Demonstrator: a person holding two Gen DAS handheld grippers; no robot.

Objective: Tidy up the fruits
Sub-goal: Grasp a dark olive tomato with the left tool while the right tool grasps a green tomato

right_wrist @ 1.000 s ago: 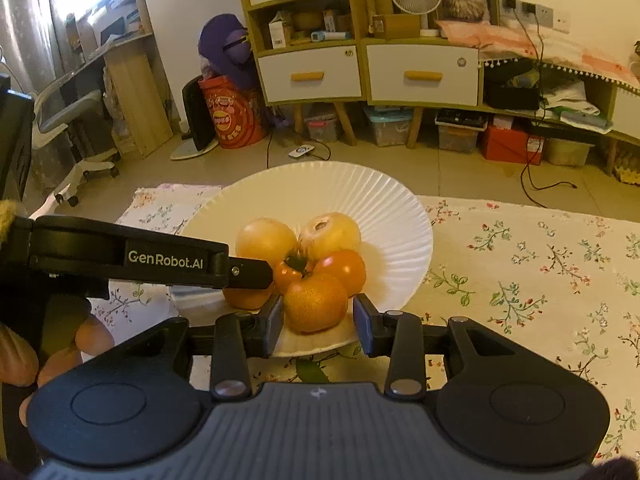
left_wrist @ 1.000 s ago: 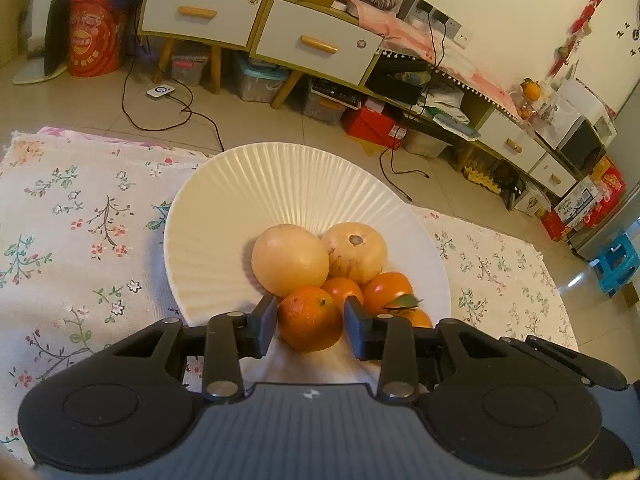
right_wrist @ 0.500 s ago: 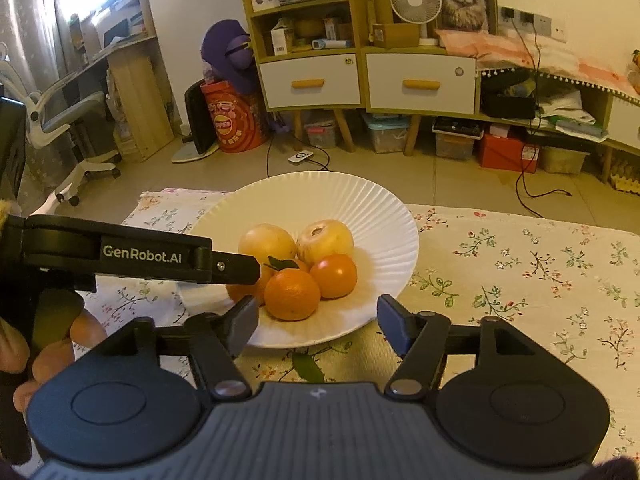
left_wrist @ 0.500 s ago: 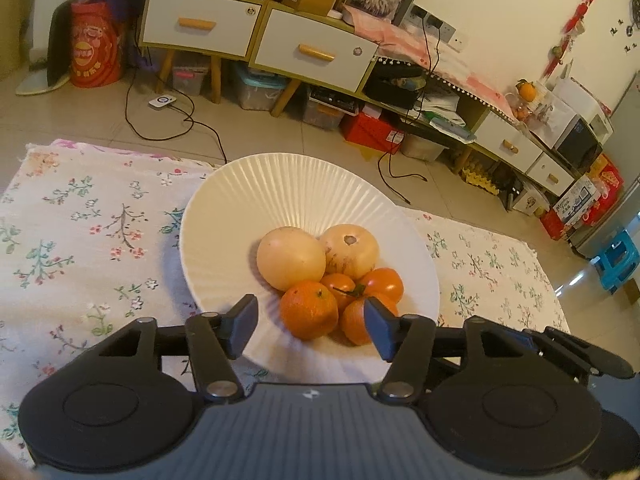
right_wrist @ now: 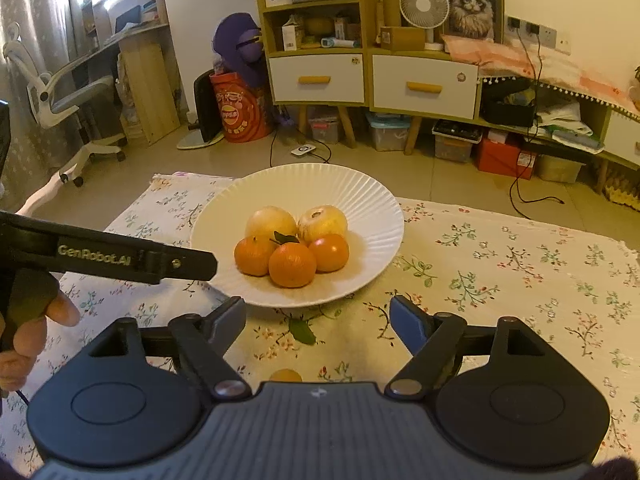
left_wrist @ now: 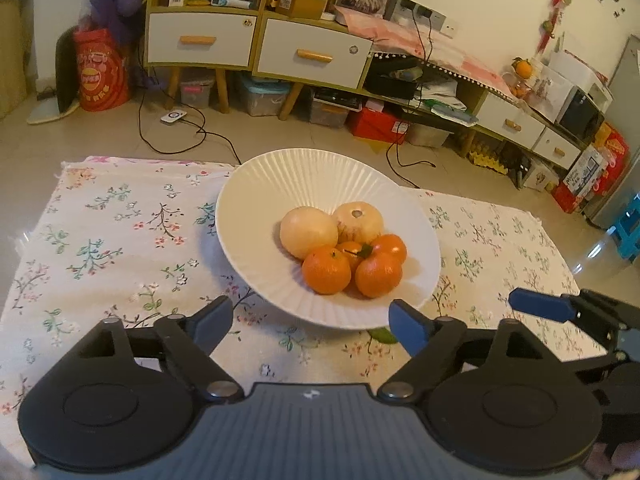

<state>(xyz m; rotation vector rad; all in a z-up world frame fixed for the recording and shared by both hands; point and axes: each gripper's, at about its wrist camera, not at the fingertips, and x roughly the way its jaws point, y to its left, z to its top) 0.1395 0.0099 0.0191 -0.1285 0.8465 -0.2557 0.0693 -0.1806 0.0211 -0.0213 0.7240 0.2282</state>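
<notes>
A white ribbed plate (left_wrist: 256,184) (right_wrist: 360,188) on the floral cloth holds two pale yellow round fruits (left_wrist: 308,232) (right_wrist: 322,220) at the back. Several oranges (left_wrist: 326,270) (right_wrist: 292,264) are bunched in front of them. My left gripper (left_wrist: 310,320) hovers just short of the plate's near rim, jaws opening, nothing between them. My right gripper (right_wrist: 318,316) stands likewise before the plate, jaws opening and empty. In the right wrist view the left gripper's finger (right_wrist: 120,258) reaches in from the left, held by a hand (right_wrist: 24,328).
A green leaf (right_wrist: 302,330) lies on the cloth (right_wrist: 500,264) near the plate. A small orange fruit (right_wrist: 285,376) peeks out under the right gripper's body. Beyond the table's far edge are floor, cables and drawer cabinets (left_wrist: 312,56).
Both grippers were shut on an orange over the plate. They have let go, spread wide and drawn back and up. Both oranges now rest in the plate.
</notes>
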